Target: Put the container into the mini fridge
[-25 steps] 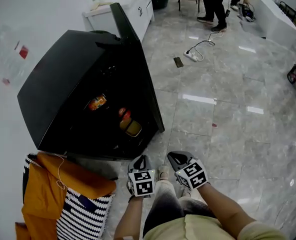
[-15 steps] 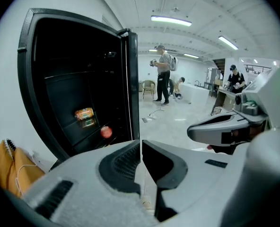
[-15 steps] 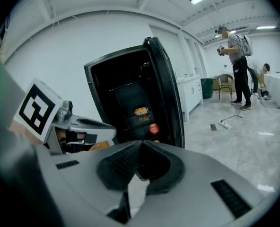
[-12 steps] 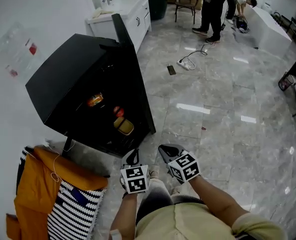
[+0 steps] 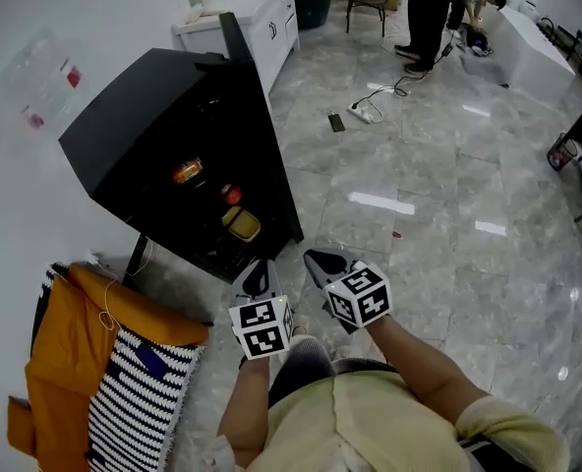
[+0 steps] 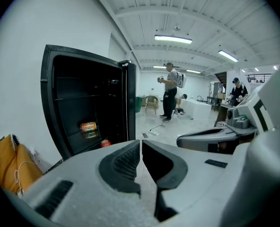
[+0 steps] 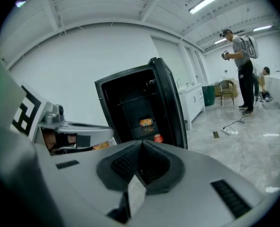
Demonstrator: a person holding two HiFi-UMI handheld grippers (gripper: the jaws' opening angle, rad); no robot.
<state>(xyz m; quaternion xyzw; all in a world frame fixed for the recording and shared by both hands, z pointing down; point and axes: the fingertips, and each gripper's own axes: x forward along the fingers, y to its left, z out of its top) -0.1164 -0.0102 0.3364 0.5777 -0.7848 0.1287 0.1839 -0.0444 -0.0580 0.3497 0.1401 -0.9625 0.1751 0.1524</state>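
The black mini fridge [image 5: 144, 136] stands open on the floor, its door [image 5: 261, 126] swung out to the right. On its lower shelf sits a yellow container with a dark lid [image 5: 240, 224], beside a red item [image 5: 232, 194] and an orange packet [image 5: 187, 172]. My left gripper [image 5: 258, 269] and right gripper [image 5: 320, 261] hover side by side just in front of the opening, both shut and holding nothing. The left gripper view shows the left gripper [image 6: 141, 143] with the orange packet [image 6: 88, 126] beyond it. In the right gripper view, the right gripper [image 7: 141, 144] points at the fridge [image 7: 135, 108].
An orange jacket on a striped cloth [image 5: 85, 362] lies left of me by the wall. Behind the fridge is a white sink cabinet [image 5: 257, 13]. A power strip with cable [image 5: 362, 112] and a phone [image 5: 336, 121] lie on the marble floor. People [image 5: 434, 8] stand far back.
Both grippers have shifted a little up and closer to the fridge's open front, still shut. The items in the fridge have not moved.
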